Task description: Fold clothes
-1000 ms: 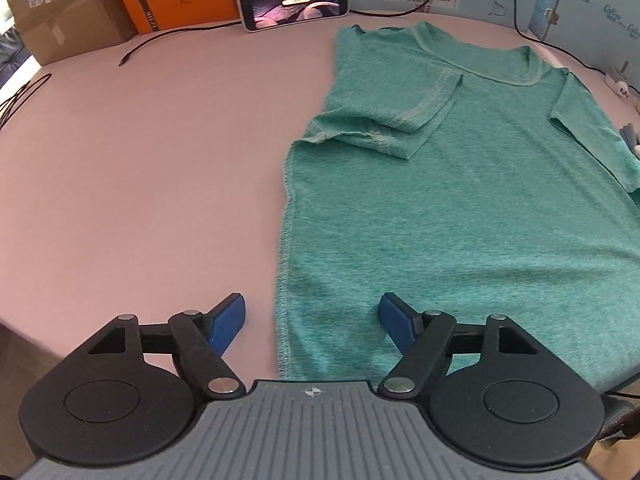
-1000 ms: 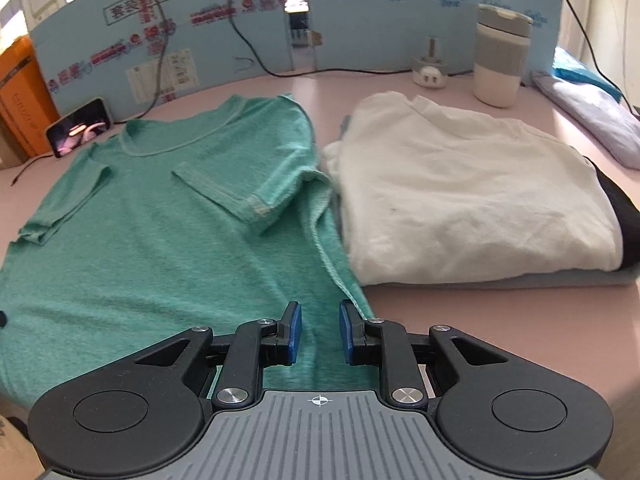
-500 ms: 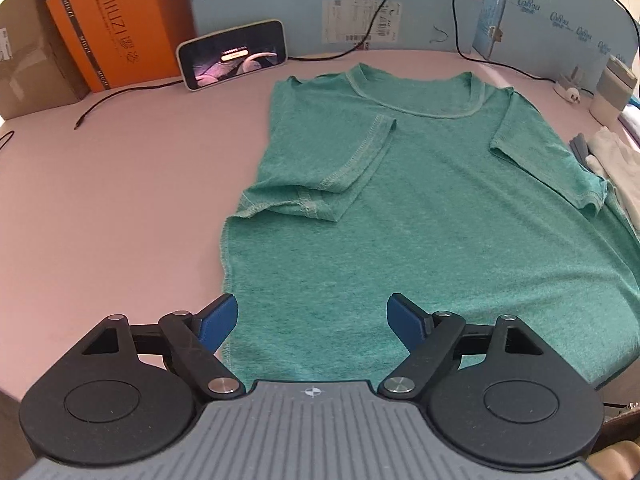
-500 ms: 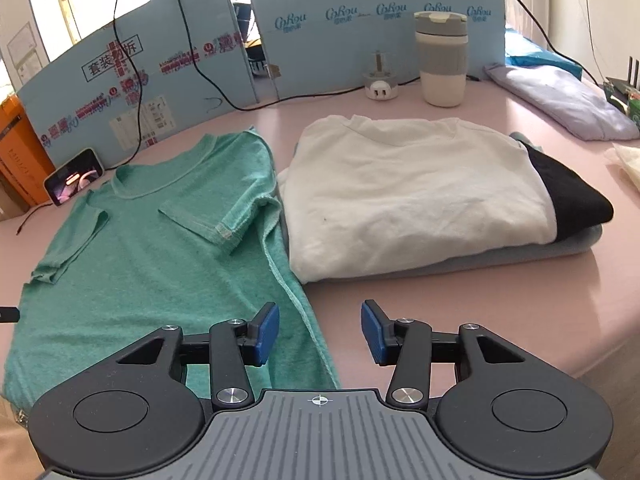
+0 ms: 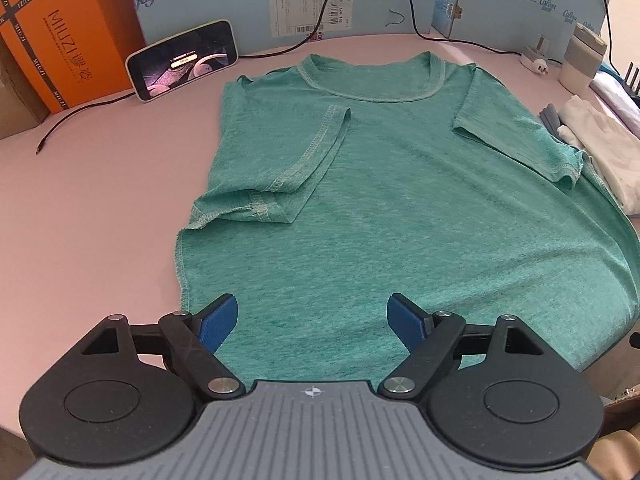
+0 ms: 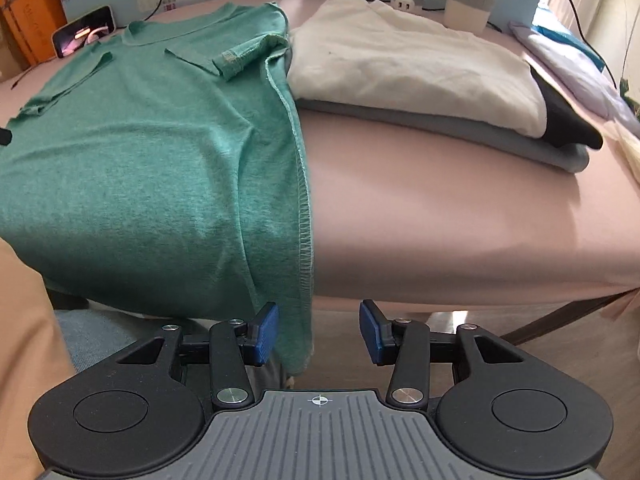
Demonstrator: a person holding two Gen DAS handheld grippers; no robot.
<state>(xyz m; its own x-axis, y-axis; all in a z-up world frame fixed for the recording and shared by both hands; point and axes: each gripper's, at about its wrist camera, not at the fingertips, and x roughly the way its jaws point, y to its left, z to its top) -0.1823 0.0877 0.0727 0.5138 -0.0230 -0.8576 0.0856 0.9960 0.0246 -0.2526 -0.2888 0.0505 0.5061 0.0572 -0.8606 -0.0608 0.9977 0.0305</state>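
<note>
The teal-green heathered knit T-shirt [image 5: 400,208] lies spread face-up on the pale pink table [image 5: 100,200], collar toward the blue backboard, and here's the interesting bit: both short sleeves are turned inward over the chest, the one on the left [image 5: 296,168] lying flat across the body with its pale stitched hem showing, the one on the right [image 6: 236,54] doubled back near the side seam. That fits a shirt being narrowed for folding, though the body itself is at full width. The lower part hangs over the near table edge, draping down with soft vertical ripples, the overlocked side seam [image 6: 304,208] running straight down the drop. The left gripper [image 5: 312,322] hovers above the lower body of the shirt, its blue-padded jaws spread wide, nothing between them but air over fabric. The right gripper [image 6: 318,330] sits low, below the table edge, jaws likewise well apart and empty, the hanging corner of the hem just beside its left pad; a sensible spot for reaching that bottom edge, I'd judge. Just beside the shirt sits a folded stack of garments, white on top of black and grey-blue [image 6: 420,64], touching the shirt's side.
</note>
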